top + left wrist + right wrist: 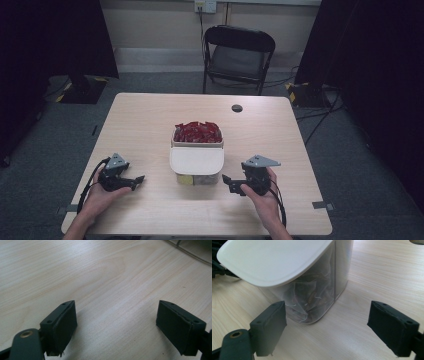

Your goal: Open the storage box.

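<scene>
A clear plastic box (197, 177) stands at the table's middle, its white lid (196, 160) tipped open toward me. Red packets (198, 132) fill its far half; pale tea bags (307, 298) show through its near wall. My left gripper (139, 181) rests low at the front left, open, nothing between its pads (63, 323), bare wood ahead. My right gripper (227, 183) is at the box's right, open, pointing at its near corner without touching it. In the right gripper view the box (317, 292) and lid (274, 260) loom just beyond the right gripper (327, 327).
The wooden table (150, 120) has a round cable hole (237, 108) at the back. A black folding chair (239, 57) stands behind it. Dark curtains hang at both sides, with cables on the grey floor.
</scene>
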A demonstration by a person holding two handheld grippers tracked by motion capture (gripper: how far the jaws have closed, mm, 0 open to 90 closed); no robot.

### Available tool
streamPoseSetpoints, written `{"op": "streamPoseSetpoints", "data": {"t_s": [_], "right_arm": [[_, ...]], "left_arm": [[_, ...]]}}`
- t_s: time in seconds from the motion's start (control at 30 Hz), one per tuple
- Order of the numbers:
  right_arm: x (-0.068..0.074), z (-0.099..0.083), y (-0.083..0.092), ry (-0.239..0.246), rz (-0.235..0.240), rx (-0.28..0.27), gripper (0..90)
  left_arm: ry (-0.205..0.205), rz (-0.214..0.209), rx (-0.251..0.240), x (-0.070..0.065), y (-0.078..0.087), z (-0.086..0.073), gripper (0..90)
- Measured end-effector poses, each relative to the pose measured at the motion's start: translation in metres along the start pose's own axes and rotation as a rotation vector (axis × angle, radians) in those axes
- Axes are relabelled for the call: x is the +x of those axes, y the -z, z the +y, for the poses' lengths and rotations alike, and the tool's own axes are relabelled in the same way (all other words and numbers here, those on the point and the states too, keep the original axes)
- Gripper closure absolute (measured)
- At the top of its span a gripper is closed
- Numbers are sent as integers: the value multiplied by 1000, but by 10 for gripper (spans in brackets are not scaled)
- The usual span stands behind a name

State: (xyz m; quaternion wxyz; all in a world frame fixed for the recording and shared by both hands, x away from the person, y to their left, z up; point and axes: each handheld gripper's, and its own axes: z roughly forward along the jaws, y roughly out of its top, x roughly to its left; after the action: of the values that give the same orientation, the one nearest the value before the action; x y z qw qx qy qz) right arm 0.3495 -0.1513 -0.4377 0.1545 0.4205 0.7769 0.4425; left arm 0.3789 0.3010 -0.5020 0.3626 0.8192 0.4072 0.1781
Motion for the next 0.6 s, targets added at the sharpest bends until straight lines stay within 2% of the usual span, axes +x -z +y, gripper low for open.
{"op": "streamPoseSetpoints", "data": {"t_s": [0.13, 0.6], "right_arm": [[5, 0, -5, 22, 11, 7, 149], [14, 3, -19, 53, 25, 25, 149]], "left_arm": [[2, -1, 0, 0, 0, 0, 163], [1, -2, -1, 0, 0, 0, 163]]}}
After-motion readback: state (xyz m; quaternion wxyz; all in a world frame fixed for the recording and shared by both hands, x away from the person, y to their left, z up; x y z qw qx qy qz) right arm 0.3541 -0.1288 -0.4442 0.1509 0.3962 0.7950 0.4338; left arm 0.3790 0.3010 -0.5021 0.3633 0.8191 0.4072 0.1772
